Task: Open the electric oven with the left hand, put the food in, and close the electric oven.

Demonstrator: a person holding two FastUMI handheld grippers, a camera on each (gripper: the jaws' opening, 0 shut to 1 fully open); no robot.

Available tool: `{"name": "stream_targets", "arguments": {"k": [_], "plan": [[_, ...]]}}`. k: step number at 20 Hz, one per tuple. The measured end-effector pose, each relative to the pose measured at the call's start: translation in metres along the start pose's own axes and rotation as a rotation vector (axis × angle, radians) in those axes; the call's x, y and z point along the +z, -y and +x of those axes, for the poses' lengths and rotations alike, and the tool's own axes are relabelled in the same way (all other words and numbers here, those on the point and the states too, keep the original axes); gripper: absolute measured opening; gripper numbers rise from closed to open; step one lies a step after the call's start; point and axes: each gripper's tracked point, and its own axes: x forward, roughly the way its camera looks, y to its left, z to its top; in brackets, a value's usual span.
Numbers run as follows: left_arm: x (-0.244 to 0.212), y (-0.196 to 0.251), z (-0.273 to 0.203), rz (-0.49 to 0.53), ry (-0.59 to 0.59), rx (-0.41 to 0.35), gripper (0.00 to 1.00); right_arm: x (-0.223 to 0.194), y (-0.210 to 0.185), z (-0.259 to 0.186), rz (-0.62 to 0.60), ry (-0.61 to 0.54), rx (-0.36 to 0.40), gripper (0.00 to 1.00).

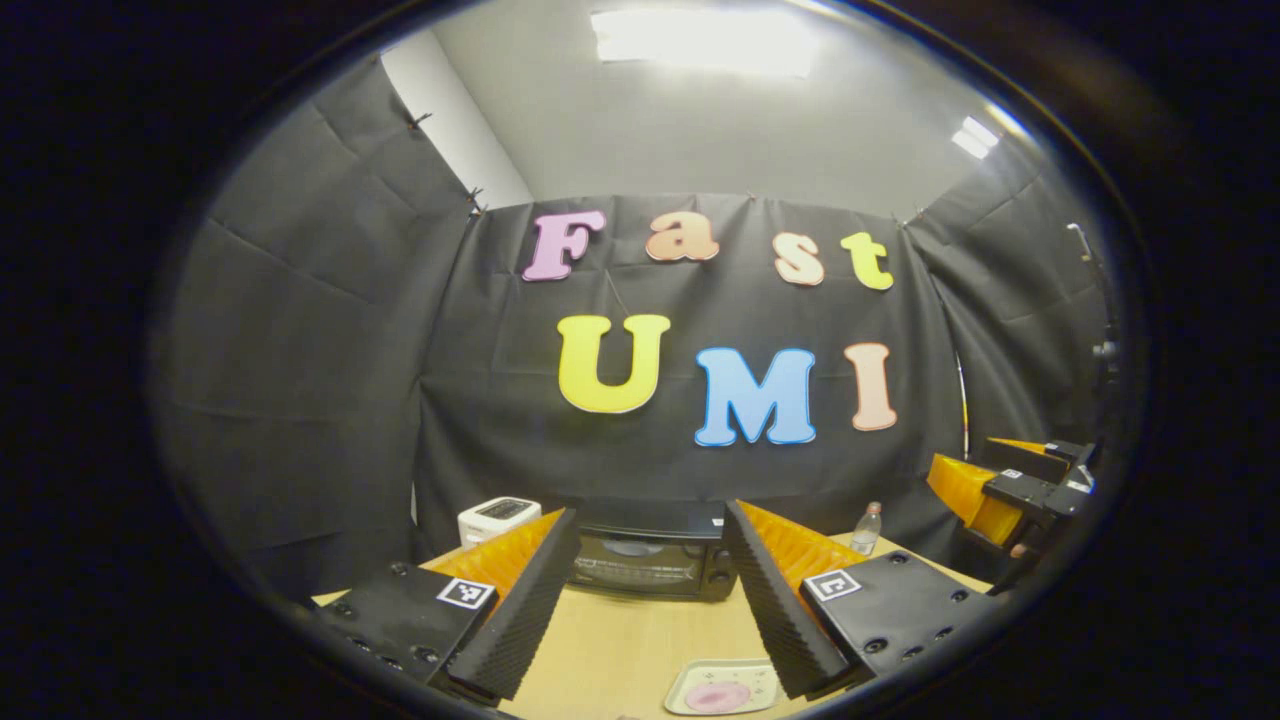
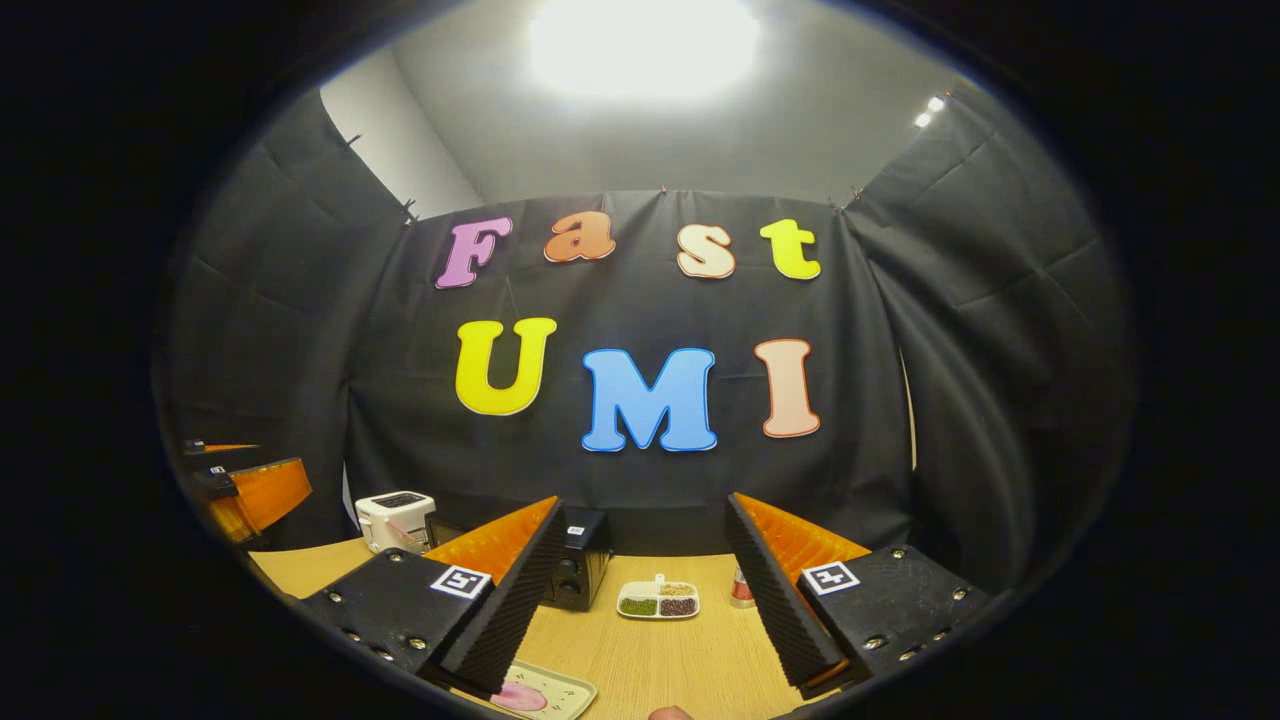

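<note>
A black electric oven (image 1: 650,560) stands at the back of the wooden table with its door shut; its right end (image 2: 580,570) peeks past a finger in the right gripper view. My left gripper (image 1: 650,600) is open, well short of the oven and facing it. A pale tray with pink food (image 1: 722,690) lies on the table below it, and the same tray (image 2: 535,692) sits at the bottom of the right gripper view. My right gripper (image 2: 645,605) is open and holds nothing. The right gripper (image 1: 1010,490) hangs at the far right of the left gripper view.
A white toaster (image 1: 498,518) stands left of the oven, a clear bottle (image 1: 866,528) to its right. A divided white dish of beans (image 2: 658,600) and a small can (image 2: 742,588) sit mid-table. Black cloth walls close in behind. The left gripper (image 2: 250,495) shows far left.
</note>
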Motion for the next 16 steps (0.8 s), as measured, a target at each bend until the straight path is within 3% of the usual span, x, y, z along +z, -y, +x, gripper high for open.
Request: {"name": "stream_targets", "arguments": {"k": [2,3,8,10,16], "plan": [[-0.006,-0.001,0.008,0.009,-0.006,0.012,1.0,-0.005,0.004,-0.001,0.0,-0.006,0.008,0.98],[-0.007,-0.002,0.014,0.015,-0.008,0.019,0.91,-0.008,0.004,-0.003,0.003,-0.01,0.019,0.98],[-0.018,-0.011,0.064,0.05,-0.025,0.022,0.96,-0.021,0.007,-0.002,-0.003,-0.024,0.032,0.98],[-0.022,-0.016,0.095,0.061,-0.021,0.008,1.0,-0.022,0.009,0.004,-0.012,-0.022,0.011,0.97],[-0.052,-0.025,0.202,0.045,-0.04,-0.057,0.97,-0.021,0.014,0.039,-0.019,0.0,-0.101,0.97]]}}
